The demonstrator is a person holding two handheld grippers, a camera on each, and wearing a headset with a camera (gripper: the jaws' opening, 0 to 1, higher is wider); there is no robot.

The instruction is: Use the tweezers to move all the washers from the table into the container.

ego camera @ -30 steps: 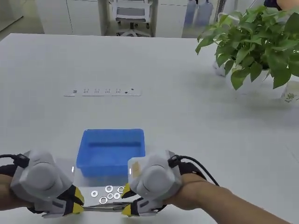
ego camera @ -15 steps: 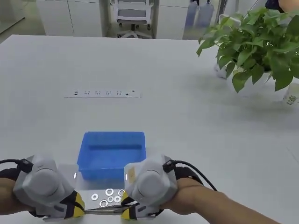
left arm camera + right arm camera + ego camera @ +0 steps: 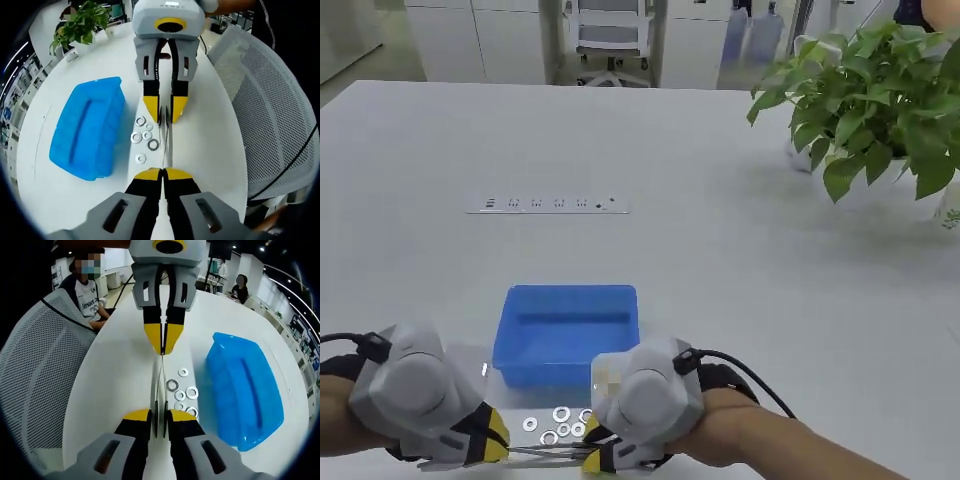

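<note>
five or so washers (image 3: 560, 426) lie in a loose cluster on the white table (image 3: 740, 270), just in front of the blue container (image 3: 567, 330) and apart from it. the tweezers (image 3: 163, 146) span level just beside the washers, on the side away from the container, held at both ends. the left gripper (image 3: 163, 174) is pinched tight on one end; the right gripper (image 3: 159, 416) clamps the other, its jaws slightly parted around the metal. a potted plant (image 3: 870, 90) stands well apart.
</note>
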